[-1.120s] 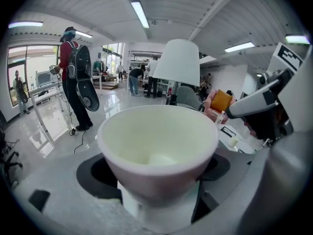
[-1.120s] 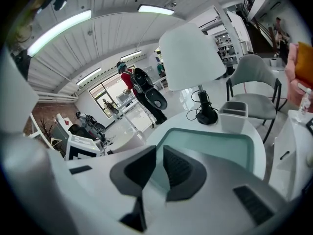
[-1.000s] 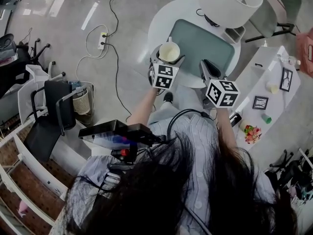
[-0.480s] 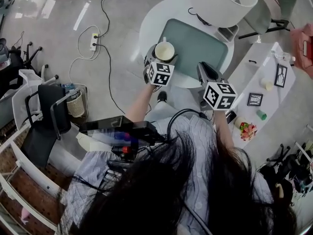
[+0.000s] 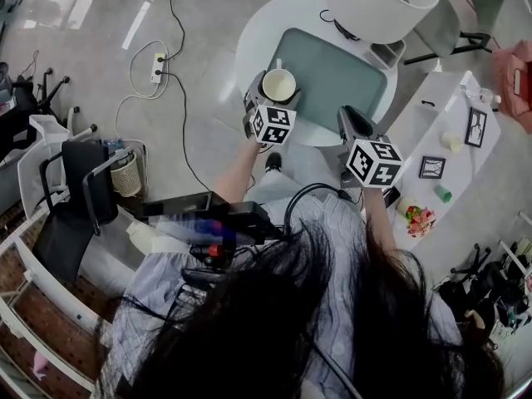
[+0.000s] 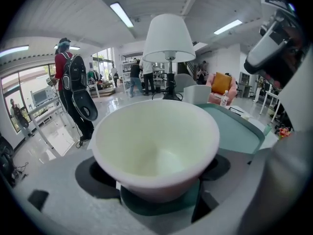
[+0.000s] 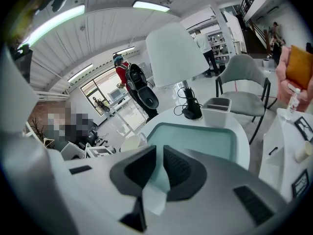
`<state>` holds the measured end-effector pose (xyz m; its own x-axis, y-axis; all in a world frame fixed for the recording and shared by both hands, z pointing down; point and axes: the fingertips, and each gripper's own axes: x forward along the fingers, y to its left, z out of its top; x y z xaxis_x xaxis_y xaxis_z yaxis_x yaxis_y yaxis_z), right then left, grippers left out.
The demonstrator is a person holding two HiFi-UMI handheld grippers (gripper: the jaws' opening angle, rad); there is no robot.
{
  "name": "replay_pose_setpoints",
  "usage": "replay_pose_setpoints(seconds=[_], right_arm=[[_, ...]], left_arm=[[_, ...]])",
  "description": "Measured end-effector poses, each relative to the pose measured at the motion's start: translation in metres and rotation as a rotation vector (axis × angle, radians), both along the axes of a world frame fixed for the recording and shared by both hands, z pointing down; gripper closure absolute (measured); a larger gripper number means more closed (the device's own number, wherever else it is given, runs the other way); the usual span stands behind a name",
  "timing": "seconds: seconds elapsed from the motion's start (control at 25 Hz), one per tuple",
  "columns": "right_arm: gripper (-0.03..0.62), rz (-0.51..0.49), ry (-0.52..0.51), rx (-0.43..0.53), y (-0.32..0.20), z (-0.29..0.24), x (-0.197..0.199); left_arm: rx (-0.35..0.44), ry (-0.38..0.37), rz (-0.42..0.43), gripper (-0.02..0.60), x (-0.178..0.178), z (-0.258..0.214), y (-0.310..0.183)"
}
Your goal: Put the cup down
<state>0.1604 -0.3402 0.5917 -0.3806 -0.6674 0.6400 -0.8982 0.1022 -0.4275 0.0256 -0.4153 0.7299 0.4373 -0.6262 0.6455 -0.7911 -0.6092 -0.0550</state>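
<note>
Cream cup [image 6: 155,146] sits pinched between the jaws of the left gripper [image 5: 275,98], its empty bowl filling that gripper's view. The head view places it at the near-left edge of the teal mat [image 5: 341,69] on the round white table [image 5: 258,32]. The right gripper [image 7: 157,168], jaws pressed almost together on nothing, hangs by the mat's near edge. Its own view alone shows the lamp base [image 7: 190,112], beyond the bare mat.

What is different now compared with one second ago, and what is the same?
Little changed. The left tool carried the cup slightly farther over the table, near the tray. It stays shut on the cup; nothing was released. The right tool stays shut and empty.
</note>
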Motion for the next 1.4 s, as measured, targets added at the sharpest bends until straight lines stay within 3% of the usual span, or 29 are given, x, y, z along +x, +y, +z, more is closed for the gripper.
replay_pose_setpoints(seconds=[0.12, 0.24, 0.4, 0.72, 1.08, 1.4], right_arm=[[0.533, -0.001, 0.0, 0.001, 0.002, -0.001, -0.002], [0.533, -0.005, -0.001, 0.008, 0.004, -0.002, -0.005], [0.533, -0.011, -0.003, 0.012, 0.009, -0.005, -0.011], [0.533, -0.028, -0.017, 0.04, 0.016, -0.012, -0.027], [0.533, -0.042, -0.033, 0.112, 0.025, -0.032, -0.057], [0.533, -0.084, -0.056, 0.193, 0.04, -0.056, -0.104]], left_arm=[[-0.05, -0.033, 0.043, 0.117, -0.001, 0.01, 0.009], [-0.045, -0.019, 0.069, 0.116, -0.001, 0.007, 0.012], [-0.03, -0.001, 0.068, 0.116, -0.008, -0.003, 0.016], [-0.103, -0.008, 0.028, 0.117, -0.038, -0.012, 0.049], [-0.07, 0.047, 0.004, 0.118, -0.06, -0.067, 0.08], [-0.056, 0.175, -0.018, 0.118, -0.076, -0.133, 0.113]])
